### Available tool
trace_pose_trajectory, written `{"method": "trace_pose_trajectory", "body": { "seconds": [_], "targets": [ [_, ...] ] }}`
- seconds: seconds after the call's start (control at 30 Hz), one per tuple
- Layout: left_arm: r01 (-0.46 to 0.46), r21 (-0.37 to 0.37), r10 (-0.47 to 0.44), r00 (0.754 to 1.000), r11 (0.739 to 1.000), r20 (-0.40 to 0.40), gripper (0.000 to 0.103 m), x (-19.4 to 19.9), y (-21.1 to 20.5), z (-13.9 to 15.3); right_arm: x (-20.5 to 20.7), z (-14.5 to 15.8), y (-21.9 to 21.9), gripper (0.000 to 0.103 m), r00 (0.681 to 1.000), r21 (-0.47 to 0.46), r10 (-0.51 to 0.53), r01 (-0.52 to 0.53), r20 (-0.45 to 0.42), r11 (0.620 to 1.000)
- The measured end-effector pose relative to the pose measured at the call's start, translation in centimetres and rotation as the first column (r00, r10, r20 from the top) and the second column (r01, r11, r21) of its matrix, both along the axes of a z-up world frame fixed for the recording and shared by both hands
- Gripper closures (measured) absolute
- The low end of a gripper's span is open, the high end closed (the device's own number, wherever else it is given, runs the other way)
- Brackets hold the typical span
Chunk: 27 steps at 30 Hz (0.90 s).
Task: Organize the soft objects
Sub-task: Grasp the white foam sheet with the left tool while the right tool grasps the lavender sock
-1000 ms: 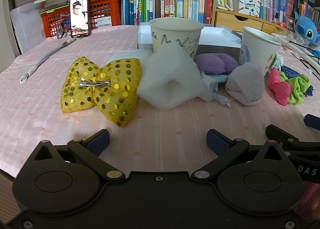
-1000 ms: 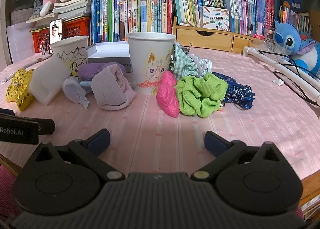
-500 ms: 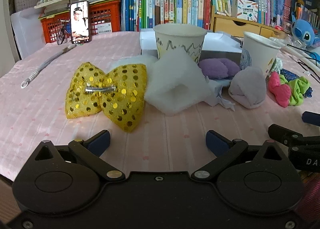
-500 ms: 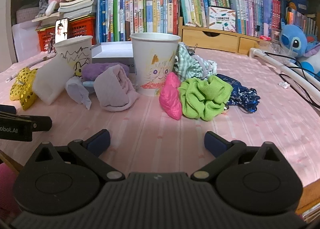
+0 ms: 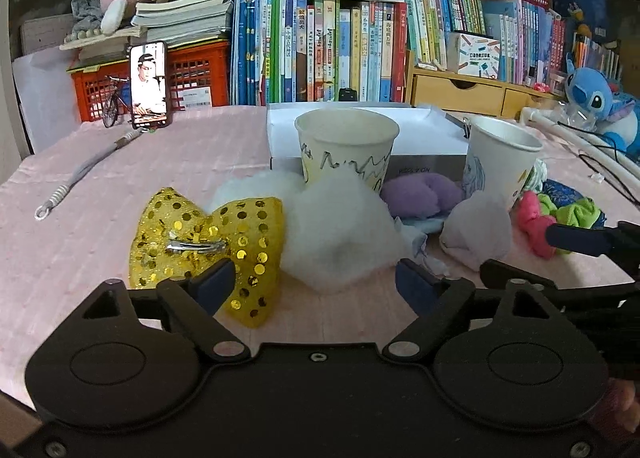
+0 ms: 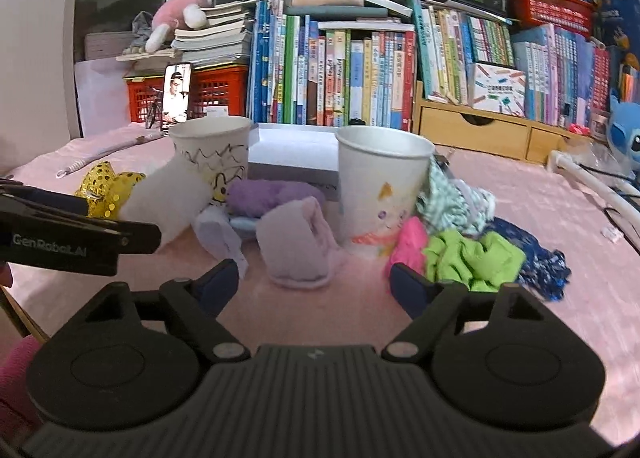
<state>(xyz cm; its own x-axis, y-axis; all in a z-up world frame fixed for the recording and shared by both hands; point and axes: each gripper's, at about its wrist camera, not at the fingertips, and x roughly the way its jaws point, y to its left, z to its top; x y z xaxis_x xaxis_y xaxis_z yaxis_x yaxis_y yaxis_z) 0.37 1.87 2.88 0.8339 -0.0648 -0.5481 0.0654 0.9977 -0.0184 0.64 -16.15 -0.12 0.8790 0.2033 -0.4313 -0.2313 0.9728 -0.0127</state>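
In the left wrist view my left gripper [image 5: 316, 284] is open and empty, just short of a white foam pad [image 5: 340, 234] and a gold sequin bow [image 5: 208, 242]. Behind them stand two paper cups [image 5: 346, 149] [image 5: 500, 161], with a purple plush [image 5: 424, 199] and a pale lilac cloth [image 5: 478, 232] between. In the right wrist view my right gripper [image 6: 314, 284] is open and empty, facing the lilac cloth [image 6: 298, 254]. A pink scrunchie [image 6: 408, 246], green scrunchie [image 6: 472, 260], blue fabric [image 6: 540, 262] and checked cloth [image 6: 452, 201] lie right of the cup [image 6: 380, 181].
A white flat box [image 5: 360, 129] sits behind the cups on the pink tablecloth [image 5: 80, 242]. A phone [image 5: 148, 85], red crates, bookshelf, wooden drawers and a blue plush toy [image 5: 604, 109] line the back. A grey cord [image 5: 84, 173] lies far left; a white tube [image 6: 592, 185] runs right.
Both grippers have moved forward toward the pile and tilted up; the objects now sit closer to the fingertips. Nothing was grasped or shifted.
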Motion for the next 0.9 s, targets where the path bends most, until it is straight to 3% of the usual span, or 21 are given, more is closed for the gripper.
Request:
{"method": "trace_pose_trajectory", "body": {
  "seconds": [0.27, 0.43, 0.6, 0.7, 0.77, 0.8, 0.83, 0.9],
  "targets": [
    [0.037, -0.073, -0.038, 0.999, 0.997, -0.008, 0.051, 0.6, 0.7, 0.4, 1.0, 0.3, 1.0, 0.029, 1.0, -0.036, 0.022, -0.022, 0.007, 0.999],
    [0.071, -0.094, -0.073, 0.997, 0.993, -0.009, 0.059, 0.3, 1.0, 0.4, 1.5, 0.2, 1.3, 0.045, 1.0, -0.044, 0.027, -0.027, -0.002, 0.999],
    [0.09, -0.098, -0.091, 0.996, 0.991, -0.006, 0.063, 0.3, 0.8, 0.5, 1.9, 0.0, 1.4, 0.049, 0.999, -0.045, 0.031, -0.031, -0.01, 0.998],
    [0.095, -0.072, -0.094, 0.995, 0.993, 0.014, 0.061, 0.3, 0.5, 0.5, 2.0, 0.0, 1.4, 0.05, 0.999, -0.048, 0.035, -0.035, -0.008, 0.998],
    [0.084, -0.042, -0.084, 0.996, 0.996, 0.013, 0.051, 0.7, 0.1, 0.3, 2.2, -0.1, 1.5, 0.049, 0.999, -0.048, 0.036, -0.036, -0.004, 0.998],
    [0.079, -0.028, -0.078, 0.997, 0.997, 0.01, 0.049, 1.0, -0.1, 0.1, 2.4, -0.1, 1.5, 0.048, 0.999, -0.049, 0.037, -0.038, -0.004, 0.998],
    [0.076, -0.017, -0.076, 0.997, 0.997, 0.006, 0.045, 1.2, -0.3, -0.1, 2.5, -0.1, 1.5, 0.039, 0.999, -0.051, 0.037, -0.037, -0.004, 0.998],
    [0.08, -0.012, -0.08, 0.997, 0.997, 0.002, 0.041, 1.5, -0.5, -0.3, 2.8, 0.0, 1.6, 0.035, 0.999, -0.057, 0.038, -0.038, -0.002, 0.998]
  ]
}}
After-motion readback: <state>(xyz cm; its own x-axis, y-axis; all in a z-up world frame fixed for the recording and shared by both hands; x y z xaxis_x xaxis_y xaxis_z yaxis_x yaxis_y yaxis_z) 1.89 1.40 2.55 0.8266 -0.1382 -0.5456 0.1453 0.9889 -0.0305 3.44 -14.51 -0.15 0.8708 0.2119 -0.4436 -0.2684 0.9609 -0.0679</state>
